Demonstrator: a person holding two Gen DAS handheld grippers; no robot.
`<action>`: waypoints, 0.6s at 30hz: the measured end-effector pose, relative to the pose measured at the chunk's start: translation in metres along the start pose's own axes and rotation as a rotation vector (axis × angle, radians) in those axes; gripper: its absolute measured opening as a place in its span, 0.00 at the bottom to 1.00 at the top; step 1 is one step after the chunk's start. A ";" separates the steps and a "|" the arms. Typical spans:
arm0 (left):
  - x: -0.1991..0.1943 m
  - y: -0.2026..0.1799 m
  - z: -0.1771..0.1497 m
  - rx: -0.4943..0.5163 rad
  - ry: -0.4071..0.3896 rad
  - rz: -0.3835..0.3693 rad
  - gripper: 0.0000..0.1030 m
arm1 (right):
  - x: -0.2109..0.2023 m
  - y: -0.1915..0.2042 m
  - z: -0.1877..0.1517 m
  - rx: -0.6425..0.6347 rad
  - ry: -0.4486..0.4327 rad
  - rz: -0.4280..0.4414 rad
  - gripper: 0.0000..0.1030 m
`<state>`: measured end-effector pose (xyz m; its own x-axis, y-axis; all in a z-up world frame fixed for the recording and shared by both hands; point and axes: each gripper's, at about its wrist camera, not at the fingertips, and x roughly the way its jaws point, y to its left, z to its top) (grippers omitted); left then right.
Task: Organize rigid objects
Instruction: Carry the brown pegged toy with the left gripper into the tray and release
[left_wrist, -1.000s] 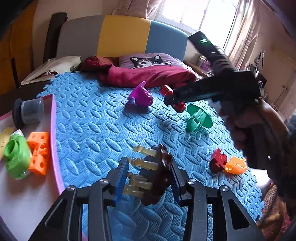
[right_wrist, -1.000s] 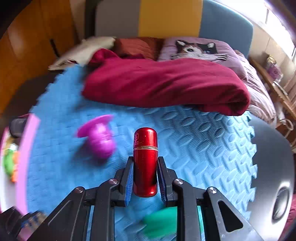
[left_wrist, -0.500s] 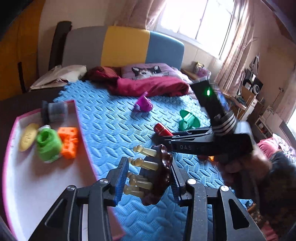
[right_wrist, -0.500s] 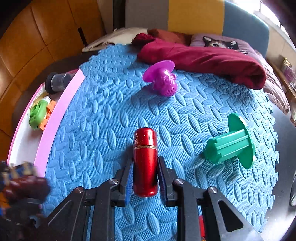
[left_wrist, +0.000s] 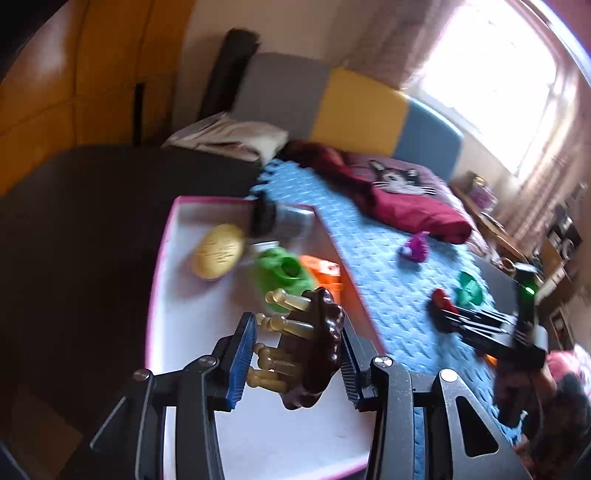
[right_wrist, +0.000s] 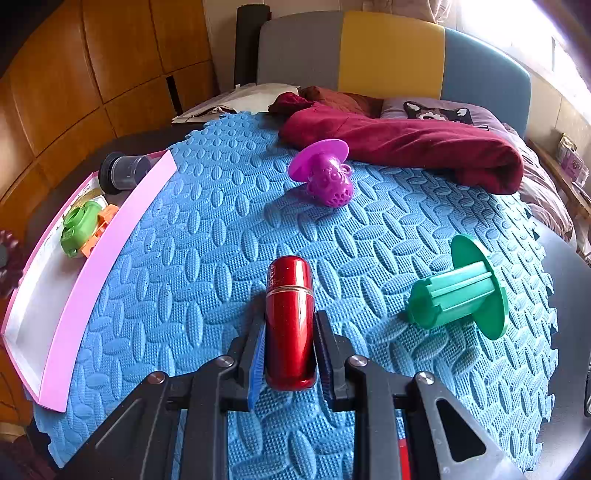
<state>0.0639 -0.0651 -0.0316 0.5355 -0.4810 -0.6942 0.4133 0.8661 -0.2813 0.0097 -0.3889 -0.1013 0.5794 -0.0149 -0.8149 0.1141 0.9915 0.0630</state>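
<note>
My left gripper (left_wrist: 293, 363) is shut on a dark brown massager with amber pegs (left_wrist: 314, 350) and hangs over the pink-rimmed white tray (left_wrist: 177, 280). In the tray lie a green piece (left_wrist: 282, 273), an orange block (left_wrist: 325, 271), a yellow oval (left_wrist: 218, 251) and a clear jar with a black lid (left_wrist: 280, 219). My right gripper (right_wrist: 290, 345) is shut on a red metal capsule (right_wrist: 290, 317) above the blue foam mat (right_wrist: 207, 258). The same tray (right_wrist: 110, 225) lies to its left. Farther along the mat lie a purple perforated toy (right_wrist: 327, 177) and a green spool (right_wrist: 461, 295).
A maroon blanket (right_wrist: 406, 140) and a cat-print pillow (right_wrist: 439, 110) lie at the mat's far end before a grey, yellow and blue headboard (right_wrist: 391, 55). Wooden wall panels (right_wrist: 74, 74) stand left. Dark table surface (left_wrist: 74, 229) borders the tray.
My left gripper carried the brown massager leftward from above the mat to above the tray. The right gripper drew back with the red capsule, so more of the mat shows.
</note>
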 end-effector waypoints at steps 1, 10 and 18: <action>0.005 0.007 0.003 -0.014 0.007 0.009 0.42 | 0.000 0.001 0.000 -0.005 -0.004 -0.002 0.24; 0.065 0.030 0.026 -0.010 0.078 0.127 0.36 | 0.003 0.007 0.000 -0.044 -0.033 -0.033 0.26; 0.083 0.041 0.045 -0.030 0.066 0.164 0.36 | 0.002 0.007 0.000 -0.048 -0.037 -0.039 0.25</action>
<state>0.1585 -0.0756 -0.0707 0.5437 -0.3240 -0.7742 0.3022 0.9362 -0.1796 0.0121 -0.3819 -0.1026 0.6046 -0.0573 -0.7945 0.0983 0.9951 0.0031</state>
